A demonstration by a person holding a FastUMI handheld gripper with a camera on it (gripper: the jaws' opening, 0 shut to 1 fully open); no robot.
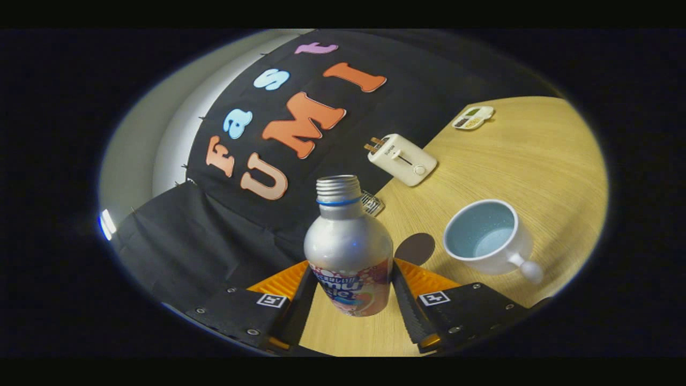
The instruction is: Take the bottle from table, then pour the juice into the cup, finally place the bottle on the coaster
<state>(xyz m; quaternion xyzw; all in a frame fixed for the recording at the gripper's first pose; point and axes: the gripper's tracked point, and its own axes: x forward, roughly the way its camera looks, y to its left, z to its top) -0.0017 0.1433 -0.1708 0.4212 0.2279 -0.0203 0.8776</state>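
While claw [349, 292] clamps one bottle [348, 246], one cup [485, 236]

The uncapped bottle [348, 252] is clamped between both fingers of the gripper [349, 292]; the cup [490, 238] is seen beyond them.

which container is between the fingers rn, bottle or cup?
The silver bottle, cap off, with both fingers pressing its labelled lower body. The white cup stands apart on the table, beyond the fingers.

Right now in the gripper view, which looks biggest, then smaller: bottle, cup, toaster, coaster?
1. bottle, held in the tool, nearest the camera, so it looks extra big
2. cup
3. toaster, farther off
4. coaster, partly hidden
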